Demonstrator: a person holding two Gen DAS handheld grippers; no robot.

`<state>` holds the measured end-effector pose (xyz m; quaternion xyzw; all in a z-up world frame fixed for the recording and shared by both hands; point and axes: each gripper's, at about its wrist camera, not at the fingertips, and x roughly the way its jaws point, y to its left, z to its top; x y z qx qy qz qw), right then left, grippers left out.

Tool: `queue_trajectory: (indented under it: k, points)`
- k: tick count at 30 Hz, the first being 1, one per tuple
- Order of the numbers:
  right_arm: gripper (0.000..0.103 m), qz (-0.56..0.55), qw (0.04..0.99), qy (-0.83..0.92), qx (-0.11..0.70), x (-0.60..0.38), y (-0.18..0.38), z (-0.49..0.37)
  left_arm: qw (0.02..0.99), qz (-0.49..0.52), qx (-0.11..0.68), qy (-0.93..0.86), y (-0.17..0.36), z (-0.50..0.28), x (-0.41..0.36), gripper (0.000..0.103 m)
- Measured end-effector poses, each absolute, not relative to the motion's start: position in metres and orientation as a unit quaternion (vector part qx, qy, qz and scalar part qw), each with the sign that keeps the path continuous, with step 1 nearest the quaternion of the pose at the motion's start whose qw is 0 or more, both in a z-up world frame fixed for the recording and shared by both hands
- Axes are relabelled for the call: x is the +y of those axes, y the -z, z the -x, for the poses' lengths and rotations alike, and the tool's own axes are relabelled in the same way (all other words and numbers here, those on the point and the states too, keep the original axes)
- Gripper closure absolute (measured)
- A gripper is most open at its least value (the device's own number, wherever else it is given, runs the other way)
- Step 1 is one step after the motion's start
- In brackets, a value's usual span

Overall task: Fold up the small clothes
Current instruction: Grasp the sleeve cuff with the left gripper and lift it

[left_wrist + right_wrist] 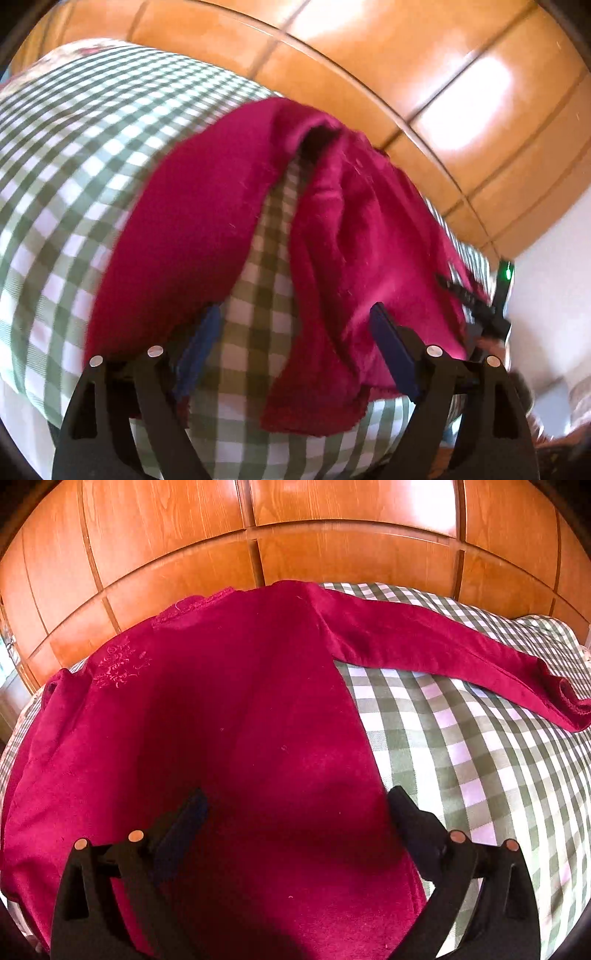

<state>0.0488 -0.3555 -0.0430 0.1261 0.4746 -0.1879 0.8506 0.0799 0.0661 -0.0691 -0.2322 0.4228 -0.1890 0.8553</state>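
Note:
A small crimson long-sleeved top [229, 709] lies on a bed covered in green-and-white checked cloth [461, 738]. In the right wrist view its body is spread flat and one sleeve [443, 646] stretches out to the right. My right gripper [297, 805] is open, just above the top's lower hem. In the left wrist view the top [369, 240] is rumpled, with a sleeve [177, 229] running down to the left. My left gripper [295, 321] is open over the cloth between sleeve and body. The other gripper [480, 314] shows at the top's far edge.
A wooden panelled wardrobe [295, 528] stands close behind the bed. The bed's checked cover [66, 184] extends to the left in the left wrist view. A white wall [554, 295] shows at the right.

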Motion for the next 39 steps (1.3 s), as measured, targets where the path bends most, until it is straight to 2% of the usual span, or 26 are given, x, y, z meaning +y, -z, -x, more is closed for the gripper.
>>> queue_trajectory:
  k: [5,10,14,16,19,20,21,23,26,33,37,39]
  points:
    - [0.005,-0.123,0.85,0.189,0.476,-0.355,0.044,-0.049,0.841,0.302,0.42,0.16,0.069,-0.087,0.084,0.021]
    - [0.005,-0.124,0.85,0.189,0.476,-0.355,0.044,-0.049,0.74,0.493,0.416,0.192,0.079,-0.088,0.104,0.021]
    - [0.004,-0.123,0.85,0.189,0.477,-0.356,0.043,-0.049,0.697,0.541,0.438,0.173,0.091,-0.085,0.104,0.021]
    - [0.004,-0.123,0.85,0.188,0.477,-0.356,0.043,-0.049,0.662,0.584,0.447,0.144,0.107,-0.083,0.112,0.026]
    - [0.004,-0.123,0.85,0.188,0.477,-0.356,0.043,-0.049,0.628,0.639,0.431,0.11,0.122,-0.079,0.128,0.053]
    - [0.004,-0.123,0.85,0.188,0.477,-0.356,0.043,-0.049,0.625,0.645,0.429,0.096,0.125,-0.08,0.133,0.075]
    - [0.004,-0.123,0.85,0.188,0.477,-0.356,0.043,-0.049,0.623,0.648,0.431,0.076,0.13,-0.082,0.139,0.092]
    - [0.004,-0.124,0.85,0.188,0.477,-0.357,0.042,-0.049,0.61,0.667,0.426,0.053,0.139,-0.086,0.15,0.103]
    - [0.004,-0.124,0.85,0.187,0.476,-0.357,0.042,-0.049,0.626,0.662,0.41,0.038,0.133,-0.093,0.168,0.103]
    - [0.004,-0.123,0.85,0.187,0.477,-0.357,0.042,-0.051,0.764,0.528,0.37,-0.022,0.08,-0.145,0.241,0.103]
    - [0.004,-0.123,0.849,0.188,0.478,-0.357,0.043,-0.051,0.758,0.527,0.381,-0.051,0.085,-0.157,0.269,0.103]
    - [0.004,-0.122,0.849,0.188,0.478,-0.357,0.043,-0.051,0.751,0.543,0.375,-0.04,0.089,-0.151,0.266,0.095]
